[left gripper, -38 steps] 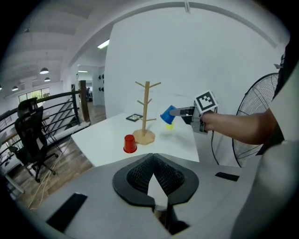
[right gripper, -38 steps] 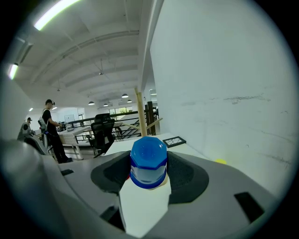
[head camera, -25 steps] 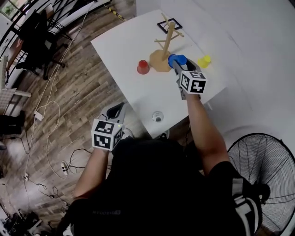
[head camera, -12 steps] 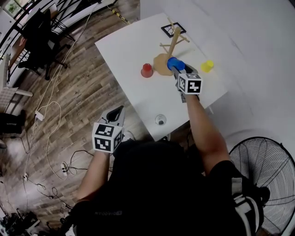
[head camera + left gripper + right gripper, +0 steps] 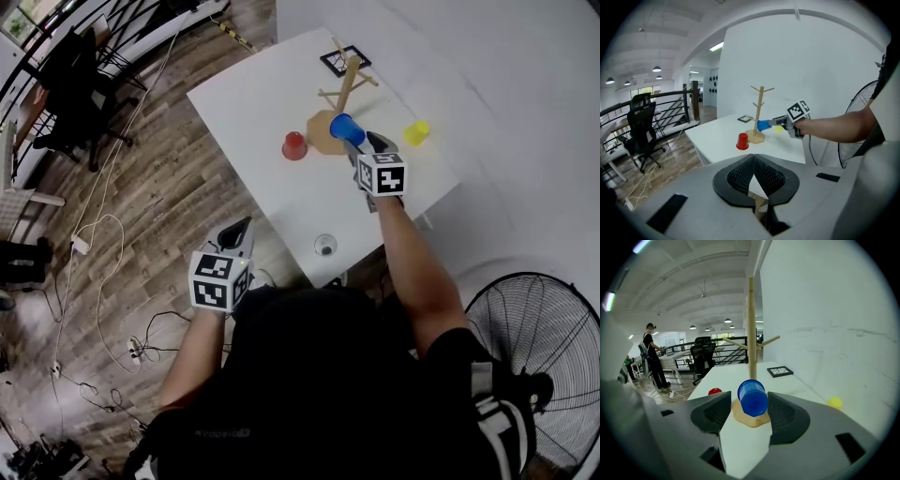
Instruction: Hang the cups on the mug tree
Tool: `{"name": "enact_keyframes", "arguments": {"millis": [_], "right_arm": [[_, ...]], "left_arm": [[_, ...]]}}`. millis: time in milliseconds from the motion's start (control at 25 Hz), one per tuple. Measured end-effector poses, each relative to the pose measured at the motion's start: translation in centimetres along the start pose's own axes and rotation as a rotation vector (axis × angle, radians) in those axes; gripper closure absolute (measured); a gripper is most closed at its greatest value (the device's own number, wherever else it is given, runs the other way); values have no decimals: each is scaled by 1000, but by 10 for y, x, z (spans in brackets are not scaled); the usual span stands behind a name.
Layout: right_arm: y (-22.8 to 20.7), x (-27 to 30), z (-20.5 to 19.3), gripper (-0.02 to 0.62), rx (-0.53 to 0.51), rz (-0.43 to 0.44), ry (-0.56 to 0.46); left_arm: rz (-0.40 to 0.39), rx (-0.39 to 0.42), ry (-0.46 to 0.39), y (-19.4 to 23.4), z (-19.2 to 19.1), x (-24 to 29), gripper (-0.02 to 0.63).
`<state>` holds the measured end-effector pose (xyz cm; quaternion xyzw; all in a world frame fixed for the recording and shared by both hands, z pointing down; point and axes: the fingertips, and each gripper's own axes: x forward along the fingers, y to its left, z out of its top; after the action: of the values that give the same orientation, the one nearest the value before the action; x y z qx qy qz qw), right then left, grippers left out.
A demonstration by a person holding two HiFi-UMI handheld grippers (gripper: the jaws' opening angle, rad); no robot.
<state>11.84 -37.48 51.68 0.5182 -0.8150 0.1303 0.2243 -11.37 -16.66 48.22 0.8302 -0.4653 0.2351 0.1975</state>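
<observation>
Blue cup [image 5: 753,397] gripped by right hand-held gripper [image 5: 749,405], left hand-held gripper [image 5: 753,161] closed

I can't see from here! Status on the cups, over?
Left tongs shut, empty. Right tongs shut on blue cup, near mug tree. Pegs bare. Nothing in the way.

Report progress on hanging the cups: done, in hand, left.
Done: nothing; the mug tree has bare pegs. In hand: the right gripper holds the blue cup aloft beside the tree. Left: hang that one, then the red cup and yellow cup, both on the table. The left gripper is shut and empty.
</observation>
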Motion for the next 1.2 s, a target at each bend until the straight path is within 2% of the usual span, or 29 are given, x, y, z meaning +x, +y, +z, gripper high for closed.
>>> {"name": "enact_keyframes", "arguments": {"millis": [320, 480, 600, 960, 1200], "right_arm": [[6, -12, 4, 357, -38, 39, -24], [8, -18, -2, 357, -59, 71, -18], [1, -23, -11, 359, -75, 65, -13], [-67, -36, -58, 373, -48, -23, 52], [-126, -32, -83, 380, 36, -89, 98]], "left_arm": [[-28, 18, 9, -11, 4, 10, 591], [-41, 30, 14, -18, 9, 18, 591], [-50, 41, 20, -24, 11, 23, 591], [-56, 54, 32, -44, 16, 39, 591], [-41, 52, 35, -52, 22, 48, 591]]}}
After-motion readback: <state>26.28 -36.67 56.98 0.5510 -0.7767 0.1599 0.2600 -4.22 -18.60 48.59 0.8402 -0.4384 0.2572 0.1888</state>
